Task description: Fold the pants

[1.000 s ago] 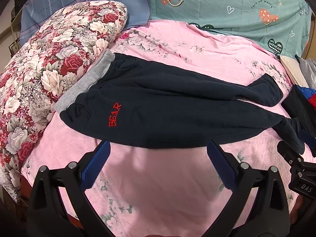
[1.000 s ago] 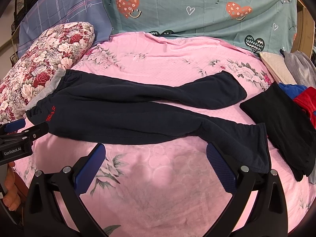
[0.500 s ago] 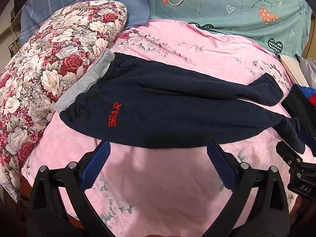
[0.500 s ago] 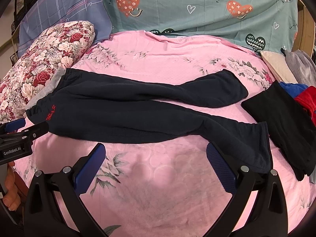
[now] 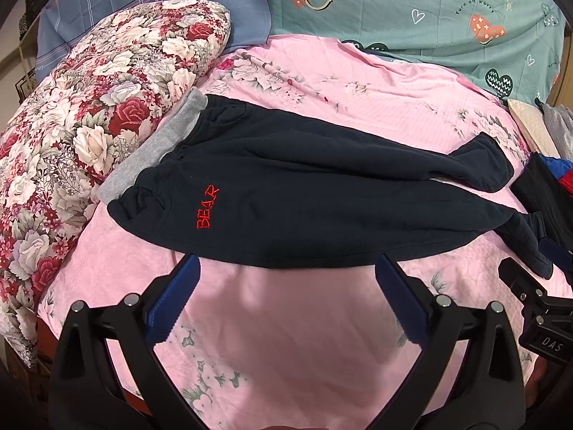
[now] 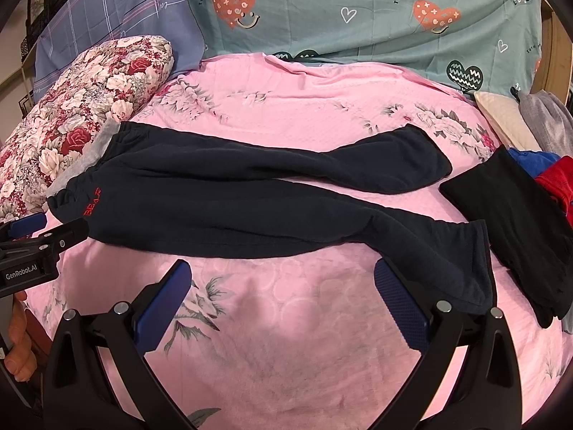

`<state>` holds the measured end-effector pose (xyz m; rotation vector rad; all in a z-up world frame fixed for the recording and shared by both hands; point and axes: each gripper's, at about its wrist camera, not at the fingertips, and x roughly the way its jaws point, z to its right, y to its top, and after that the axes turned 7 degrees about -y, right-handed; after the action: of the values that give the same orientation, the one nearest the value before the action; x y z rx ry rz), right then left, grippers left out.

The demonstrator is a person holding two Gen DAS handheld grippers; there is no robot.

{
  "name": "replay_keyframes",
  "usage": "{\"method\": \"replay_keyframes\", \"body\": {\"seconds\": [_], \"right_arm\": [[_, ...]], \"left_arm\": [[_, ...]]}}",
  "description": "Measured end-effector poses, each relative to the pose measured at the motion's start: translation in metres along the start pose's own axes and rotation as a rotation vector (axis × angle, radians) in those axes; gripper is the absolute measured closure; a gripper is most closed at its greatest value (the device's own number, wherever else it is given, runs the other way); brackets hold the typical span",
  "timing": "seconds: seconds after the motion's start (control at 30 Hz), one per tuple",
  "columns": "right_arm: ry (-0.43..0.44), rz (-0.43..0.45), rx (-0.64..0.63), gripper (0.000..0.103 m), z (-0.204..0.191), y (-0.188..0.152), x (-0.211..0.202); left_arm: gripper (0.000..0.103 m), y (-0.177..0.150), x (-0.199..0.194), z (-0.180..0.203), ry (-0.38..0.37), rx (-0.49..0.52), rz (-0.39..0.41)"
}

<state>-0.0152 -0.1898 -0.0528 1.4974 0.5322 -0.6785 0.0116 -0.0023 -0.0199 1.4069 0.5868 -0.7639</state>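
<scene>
Where pants (image 5: 322, 197) sprawl, pink bedspread (image 5: 286, 340).

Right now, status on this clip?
Left gripper and right gripper open, empty. Pants flat, unfolded. Black garment by near cuff.

Bare pink sheet (image 6: 286, 340) is lying open between both grippers and the pants (image 6: 229, 211); floral pillow (image 5: 89, 136) is crowding the waistband on the left; black garment (image 6: 508, 225) is lying just beside the cuffs on the right.
</scene>
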Motion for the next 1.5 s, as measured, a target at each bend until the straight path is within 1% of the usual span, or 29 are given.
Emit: {"method": "replay_keyframes", "body": {"seconds": [0.97, 1.07, 1.17, 1.27, 1.37, 1.43, 1.5], "right_arm": [[0.006, -0.016, -0.002, 0.001, 0.0, 0.0, 0.005], [0.003, -0.016, -0.005, 0.001, 0.001, 0.001, 0.005], [-0.021, -0.01, 0.015, 0.001, 0.01, 0.004, 0.005], [-0.04, -0.007, 0.048, 0.001, 0.024, 0.008, 0.005], [-0.074, -0.002, 0.079, 0.001, 0.038, 0.011, 0.005], [-0.085, -0.002, 0.098, 0.001, 0.045, 0.012, 0.008], [-0.085, -0.009, 0.108, 0.001, 0.047, 0.013, 0.011]], "left_arm": [[0.003, 0.0, 0.004, -0.003, 0.002, 0.0, -0.006], [0.003, 0.003, 0.005, -0.008, 0.02, 0.001, 0.003], [0.003, 0.008, 0.009, -0.029, 0.04, -0.027, -0.007], [0.003, 0.016, 0.014, -0.075, 0.121, -0.116, -0.015], [0.003, 0.022, 0.019, -0.134, 0.196, -0.242, -0.046], [0.003, 0.021, 0.023, -0.159, 0.219, -0.292, -0.065], [0.003, 0.02, 0.031, -0.178, 0.223, -0.317, -0.106]]}}
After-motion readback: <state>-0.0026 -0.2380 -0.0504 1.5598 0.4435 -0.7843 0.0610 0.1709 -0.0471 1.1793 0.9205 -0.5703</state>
